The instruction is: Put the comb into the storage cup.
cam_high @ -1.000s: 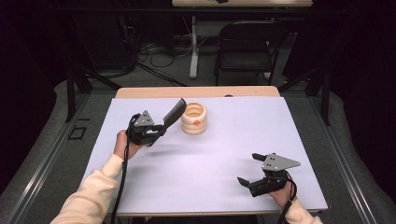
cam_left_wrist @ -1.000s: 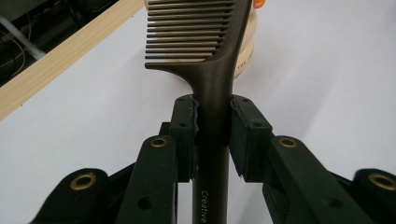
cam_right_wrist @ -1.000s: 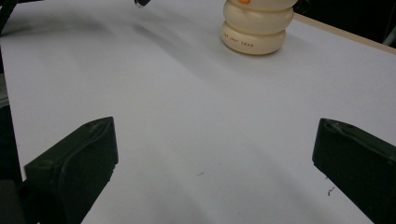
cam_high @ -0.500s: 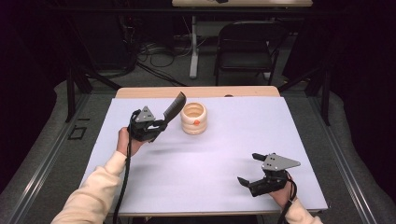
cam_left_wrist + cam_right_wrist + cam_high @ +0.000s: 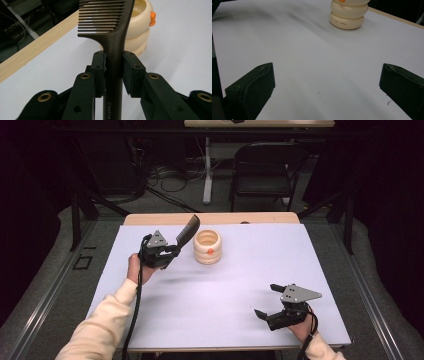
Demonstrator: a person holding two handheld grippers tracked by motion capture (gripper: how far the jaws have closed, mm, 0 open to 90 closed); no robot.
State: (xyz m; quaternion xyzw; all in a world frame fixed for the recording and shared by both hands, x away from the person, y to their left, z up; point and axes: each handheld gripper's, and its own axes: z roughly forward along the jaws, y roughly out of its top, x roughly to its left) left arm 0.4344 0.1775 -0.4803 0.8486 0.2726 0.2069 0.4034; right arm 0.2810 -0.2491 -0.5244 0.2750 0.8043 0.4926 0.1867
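- Holding a dark comb [image 5: 113, 42] by its handle, the left gripper [image 5: 172, 251] has both pads clamped on it, jaws narrowed to the handle's width; the gripper is raised above the worktop [image 5: 250, 270], toward the far left corner.
- High view: comb slants up and away from the gripper, its toothed end just beside the rim of a cream ribbed pot [image 5: 207, 246] that stands near the middle of the far edge. Whether comb and pot touch cannot be told from here.
- Left gripper view gives what the high view lacks: the teeth point left in that picture, the spine right, and white lettering runs along the handle, cut off at the bottom edge. The top of the comb is also cut off.
- Same view: pot sits behind the comb, partly hidden by it; an orange tab [image 5: 152, 19] juts from its upper ring, and small print on the lower ring is too fine to read.
- Right gripper [image 5: 274, 301] rests near the near right corner, jaws spread wide, holding nothing.
- Right gripper view: bare white worktop between the two pads; pot far off with its top cut off. Print on its bottom ring is too small to read.
- High view: a pale sleeve [image 5: 100, 330] on the left forearm; a folding chair [image 5: 265, 170] behind the worktop in the dark.
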